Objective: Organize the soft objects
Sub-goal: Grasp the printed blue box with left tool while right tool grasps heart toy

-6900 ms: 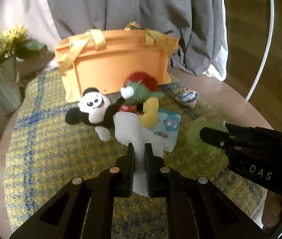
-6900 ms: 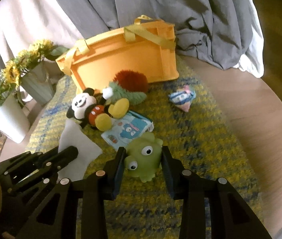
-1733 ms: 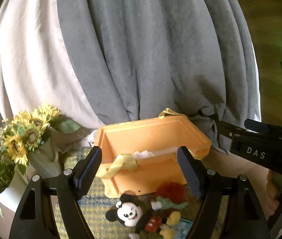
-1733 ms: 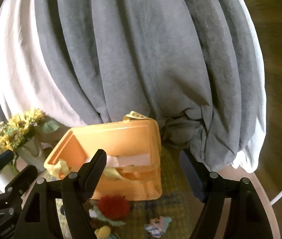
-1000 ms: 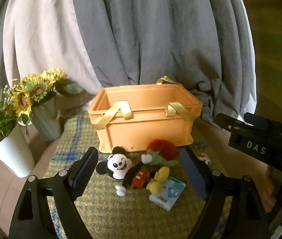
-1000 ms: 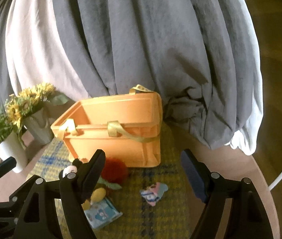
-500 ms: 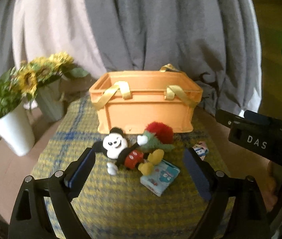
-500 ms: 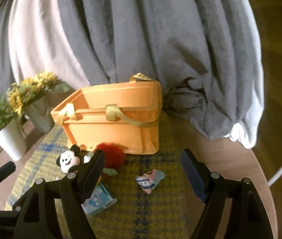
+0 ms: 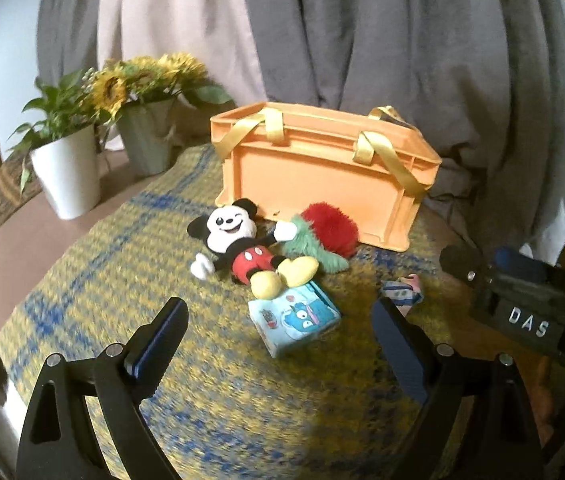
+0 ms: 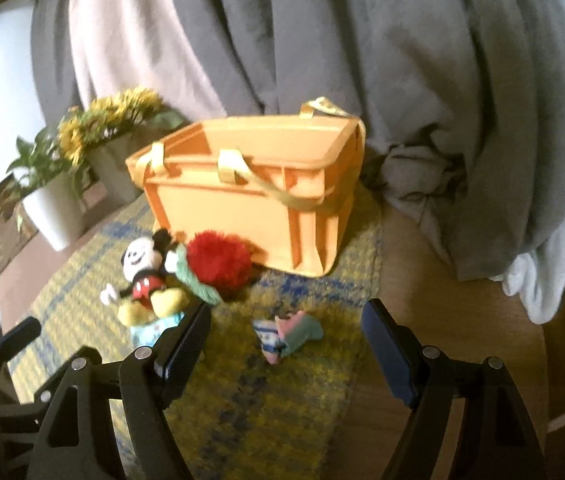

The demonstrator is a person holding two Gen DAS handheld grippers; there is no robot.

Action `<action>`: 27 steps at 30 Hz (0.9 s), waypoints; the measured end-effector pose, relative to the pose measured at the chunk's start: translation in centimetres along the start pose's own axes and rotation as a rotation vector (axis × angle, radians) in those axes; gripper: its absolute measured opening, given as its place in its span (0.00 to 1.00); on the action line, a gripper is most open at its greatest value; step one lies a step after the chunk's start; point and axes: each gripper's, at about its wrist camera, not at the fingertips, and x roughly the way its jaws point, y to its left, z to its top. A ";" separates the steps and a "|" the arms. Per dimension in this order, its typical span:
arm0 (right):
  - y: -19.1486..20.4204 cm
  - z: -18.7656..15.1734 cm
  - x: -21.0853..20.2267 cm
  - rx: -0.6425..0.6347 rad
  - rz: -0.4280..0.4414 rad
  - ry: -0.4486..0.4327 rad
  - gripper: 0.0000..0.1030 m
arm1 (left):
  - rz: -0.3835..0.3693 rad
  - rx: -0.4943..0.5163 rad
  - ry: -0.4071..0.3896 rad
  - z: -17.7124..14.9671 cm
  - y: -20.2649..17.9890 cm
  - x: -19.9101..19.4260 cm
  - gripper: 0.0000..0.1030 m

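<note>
My left claw [image 9: 278, 328] has just been opening and is spread wide with nothing between its jaws, above a flat, glossy blue tissue pack [image 9: 294, 317]; my right claw [image 10: 286, 336], also spread and empty, frames a small limp pastel cloth toy [image 10: 286, 334]. I judge this the reach for the next pickups, each needing a descent and a gentle pinch. Beyond lie a plush mouse [image 9: 238, 246], a fuzzy red-and-green toy [image 9: 328, 232] and the rigid orange bin [image 9: 322, 176] on a coarse woven yellow-blue mat [image 9: 94, 280].

dim warm daylight from the left, motion blur, dark fisheye corners

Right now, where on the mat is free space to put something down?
Free: the near mat before the blue packet, and its left side toward the white pot. Crowded: in front of the orange crate, around the mouse plush.
</note>
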 end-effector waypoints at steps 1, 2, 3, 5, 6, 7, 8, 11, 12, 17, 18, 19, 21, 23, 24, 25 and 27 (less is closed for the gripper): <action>-0.2 -0.2 0.4 -0.005 0.013 0.008 0.76 | 0.013 -0.007 0.003 -0.3 -0.4 0.2 0.91; -0.6 -0.3 1.0 -0.008 0.032 0.024 0.76 | 0.022 -0.013 0.007 -0.5 -0.7 0.5 0.91; -0.9 -0.4 1.4 -0.008 0.047 0.033 0.76 | 0.030 -0.019 0.008 -0.6 -0.9 0.7 0.91; -1.5 -0.6 2.4 -0.013 0.079 0.053 0.76 | 0.054 -0.040 0.017 -0.7 -1.4 1.3 0.91; -1.7 -0.6 2.9 -0.019 0.094 0.065 0.76 | 0.064 -0.054 0.019 -0.7 -1.6 1.6 0.91; -1.8 -0.7 3.4 -0.025 0.107 0.075 0.76 | 0.075 -0.065 0.023 -0.6 -1.8 1.9 0.91; -2.0 -0.8 4.1 -0.033 0.125 0.084 0.76 | 0.084 -0.076 0.030 -0.6 -1.9 2.2 0.91; -2.4 -0.8 6.0 -0.030 0.172 0.111 0.76 | 0.106 -0.098 0.036 -0.5 -2.2 3.1 0.91; -2.4 -0.8 6.5 -0.027 0.193 0.122 0.76 | 0.111 -0.104 0.038 -0.4 -2.2 3.4 0.91; -2.4 -1.6 8.6 -0.066 0.210 0.161 0.76 | 0.135 -0.127 0.077 -0.4 -2.4 5.5 0.91; -2.6 -1.7 8.9 -0.060 0.212 0.162 0.76 | 0.135 -0.130 0.084 -0.5 -2.4 5.8 0.91; -2.7 -1.8 9.0 -0.050 0.213 0.161 0.76 | 0.132 -0.131 0.096 -0.5 -2.4 6.3 0.91; -3.1 -2.0 9.6 -0.039 0.209 0.172 0.76 | 0.136 -0.128 0.116 -0.6 -2.5 7.0 0.91; -3.4 -2.3 10.1 -0.034 0.207 0.186 0.76 | 0.130 -0.130 0.126 -0.7 -2.6 7.5 0.91; -3.5 -2.4 10.3 -0.031 0.208 0.188 0.76 | 0.130 -0.134 0.130 -0.8 -2.5 7.8 0.91; -3.7 -2.5 10.4 -0.027 0.213 0.187 0.76 | 0.131 -0.139 0.131 -0.9 -2.6 8.0 0.91; -3.9 -2.4 10.6 -0.024 0.217 0.183 0.75 | 0.134 -0.146 0.136 -1.0 -2.6 8.4 0.91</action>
